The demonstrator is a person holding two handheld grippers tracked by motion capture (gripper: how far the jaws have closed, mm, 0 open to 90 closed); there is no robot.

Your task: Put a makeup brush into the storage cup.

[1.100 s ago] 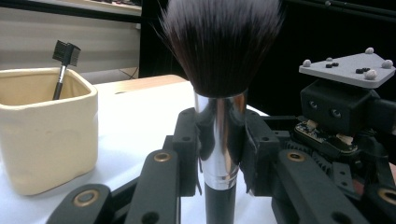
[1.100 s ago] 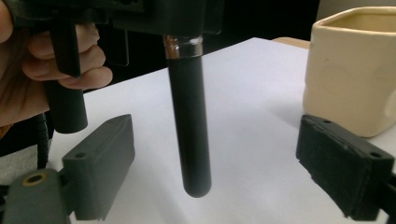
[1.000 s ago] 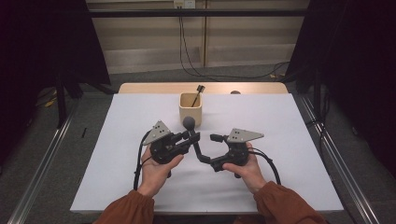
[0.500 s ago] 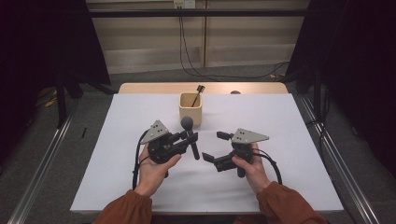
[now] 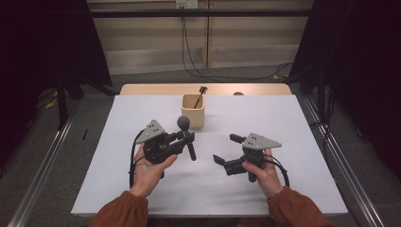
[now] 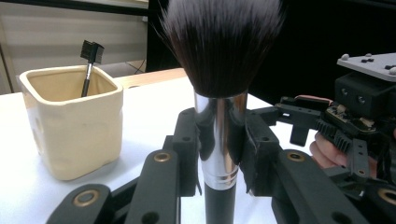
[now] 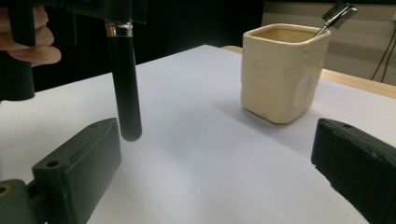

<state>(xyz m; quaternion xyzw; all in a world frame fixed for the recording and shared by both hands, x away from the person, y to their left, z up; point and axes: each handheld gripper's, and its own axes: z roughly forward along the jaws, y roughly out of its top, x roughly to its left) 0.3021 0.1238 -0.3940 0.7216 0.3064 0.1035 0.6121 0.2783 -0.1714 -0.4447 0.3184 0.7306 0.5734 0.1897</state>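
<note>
Brush (image 5: 185,134) upright in my left gripper (image 5: 182,139), just in front of cup (image 5: 193,111), ready for dropping in. Left gripper view: pads clamp ferrule. Right gripper view: my right gripper (image 7: 210,163) gapes empty, standing off from cup.

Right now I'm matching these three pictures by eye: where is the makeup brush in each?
High view: makeup brush left of centre, clamped in the left gripper.
Left gripper view: centre, bristles up.
Right gripper view: upper left, handle hanging down.
Shared landmark: cream cup.
</note>
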